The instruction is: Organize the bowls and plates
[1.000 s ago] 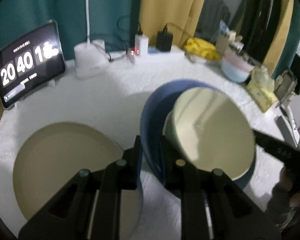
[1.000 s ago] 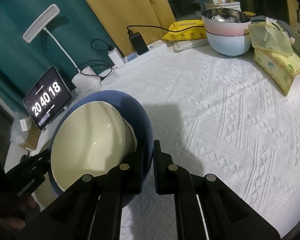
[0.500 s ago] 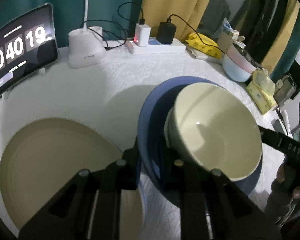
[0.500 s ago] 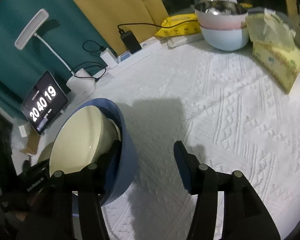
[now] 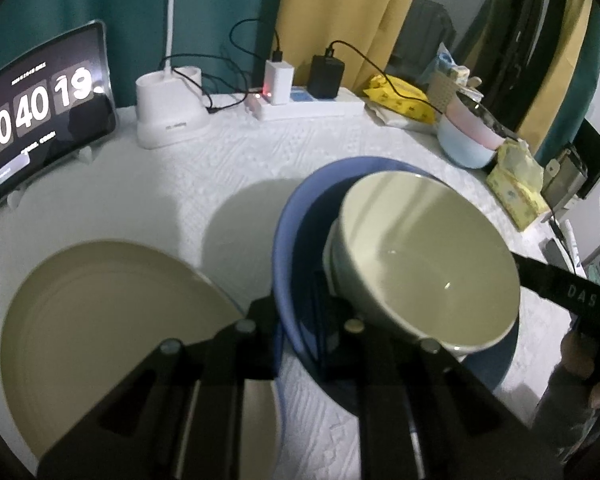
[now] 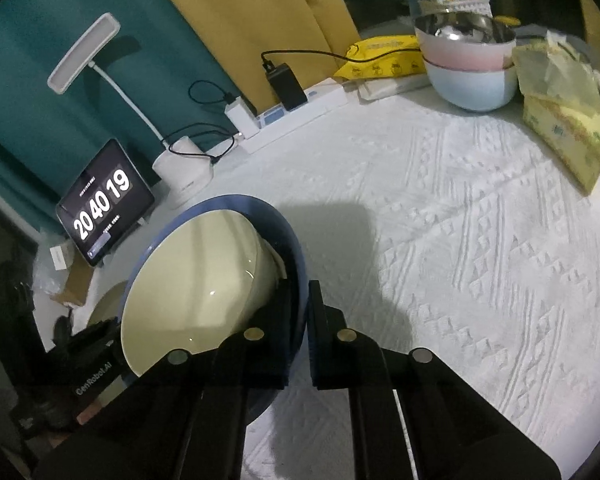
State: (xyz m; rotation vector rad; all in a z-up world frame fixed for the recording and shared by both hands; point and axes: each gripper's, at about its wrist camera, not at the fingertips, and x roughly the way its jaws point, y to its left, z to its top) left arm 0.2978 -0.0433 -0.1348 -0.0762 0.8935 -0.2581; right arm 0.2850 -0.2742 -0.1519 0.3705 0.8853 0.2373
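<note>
Right gripper [image 6: 303, 312] jaws reclosed on blue plate [image 6: 296, 248] rim; left gripper [image 5: 298, 312] jaws clamp opposite rim.

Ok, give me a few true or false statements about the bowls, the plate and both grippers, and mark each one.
1. The cream bowl sits inside the blue bowl. True.
2. The left gripper is open and holds nothing. False: it is shut on the blue bowl's rim.
3. The right gripper pinches the blue bowl's rim. True.
4. The beige plate is stacked under the blue bowl. False: it lies beside it on the white tablecloth.
5. The pink bowl is nested in the light blue bowl. True.
</note>
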